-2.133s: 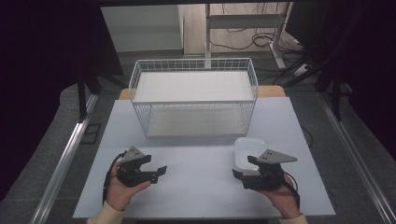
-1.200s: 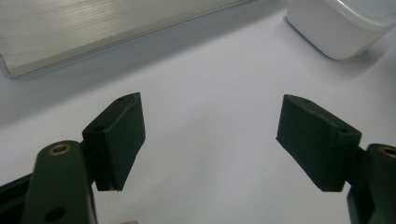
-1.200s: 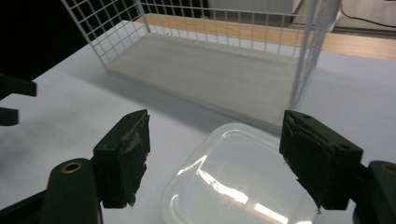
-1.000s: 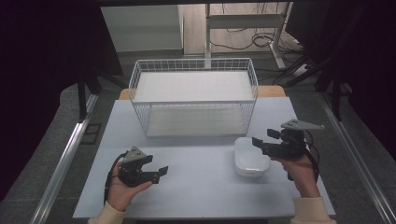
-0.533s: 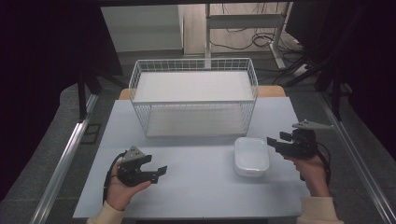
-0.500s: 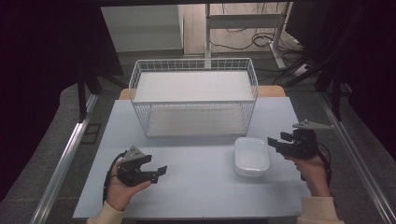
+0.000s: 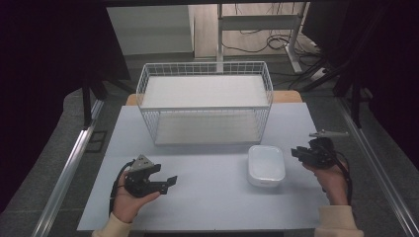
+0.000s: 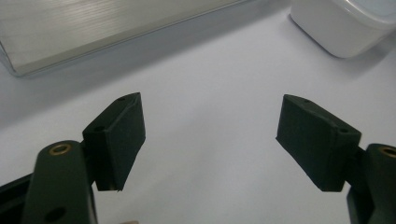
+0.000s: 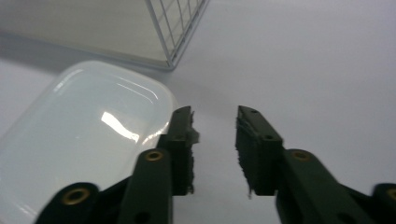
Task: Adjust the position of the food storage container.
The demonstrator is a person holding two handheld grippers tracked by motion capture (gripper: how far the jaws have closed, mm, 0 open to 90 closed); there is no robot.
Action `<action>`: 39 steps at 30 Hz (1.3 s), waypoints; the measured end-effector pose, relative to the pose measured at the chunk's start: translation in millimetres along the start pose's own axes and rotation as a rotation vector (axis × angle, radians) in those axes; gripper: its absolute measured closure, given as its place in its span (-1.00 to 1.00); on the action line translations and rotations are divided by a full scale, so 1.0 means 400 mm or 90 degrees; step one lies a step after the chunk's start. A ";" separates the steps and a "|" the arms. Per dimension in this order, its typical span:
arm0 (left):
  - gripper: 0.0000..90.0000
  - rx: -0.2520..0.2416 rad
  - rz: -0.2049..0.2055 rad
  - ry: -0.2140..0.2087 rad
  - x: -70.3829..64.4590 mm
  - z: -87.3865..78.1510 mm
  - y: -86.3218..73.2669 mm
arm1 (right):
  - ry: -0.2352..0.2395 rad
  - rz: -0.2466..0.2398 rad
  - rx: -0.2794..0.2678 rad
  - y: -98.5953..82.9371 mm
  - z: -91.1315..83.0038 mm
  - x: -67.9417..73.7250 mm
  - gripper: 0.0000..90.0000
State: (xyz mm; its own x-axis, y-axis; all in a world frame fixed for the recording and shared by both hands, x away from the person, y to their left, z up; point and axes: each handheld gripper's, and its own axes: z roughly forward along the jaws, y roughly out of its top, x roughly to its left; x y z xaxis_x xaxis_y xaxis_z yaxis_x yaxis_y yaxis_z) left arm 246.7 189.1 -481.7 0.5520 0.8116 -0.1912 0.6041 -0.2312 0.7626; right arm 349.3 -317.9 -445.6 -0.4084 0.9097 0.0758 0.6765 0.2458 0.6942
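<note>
We see a white lidded container [image 7: 266,165] lying flat on the table [image 7: 207,197], right of centre in the high view, just below the wire basket [image 7: 205,101]. Our right gripper [image 7: 302,154] sits just to the right of it, apart from it and holding nothing; in the right gripper view its jaws stand a little apart, with the container [image 9: 79,135] at the left of the frame beside the left jaw. Our left gripper [image 7: 165,181] rests at the lower left of the high view, well apart from the container, jaws spread wide over bare table.

We judge the container to be light, stiff plastic with a glossy, rounded lid, so it may slip. A hold across the short sides near the rim, or on the lid's edge lip, looks safest; the smooth crown offers nothing to bite.
</note>
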 end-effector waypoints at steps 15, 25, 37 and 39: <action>-0.48 0.002 0.006 -0.002 0.000 0.000 0.000 | 0.015 -0.036 0.073 -0.011 0.062 0.038 0.97; -0.48 0.004 0.005 -0.002 -0.002 0.002 -0.001 | 0.018 -0.048 0.080 -0.009 0.066 0.059 0.98; -0.48 0.003 0.009 0.001 0.003 0.000 -0.001 | 0.046 -0.067 0.082 -0.004 0.071 0.098 0.98; -0.48 0.003 0.008 0.001 0.003 -0.001 -0.001 | 0.051 -0.070 0.082 -0.004 0.072 0.104 0.98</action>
State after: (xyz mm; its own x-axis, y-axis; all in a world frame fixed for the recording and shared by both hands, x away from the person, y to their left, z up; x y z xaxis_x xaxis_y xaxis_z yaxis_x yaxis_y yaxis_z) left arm 247.1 190.3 -482.1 0.5586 0.8097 -0.1798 0.5994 -0.2443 0.7623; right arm 349.1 -270.9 -464.1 -0.5281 0.8467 0.0643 0.6957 0.3881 0.6044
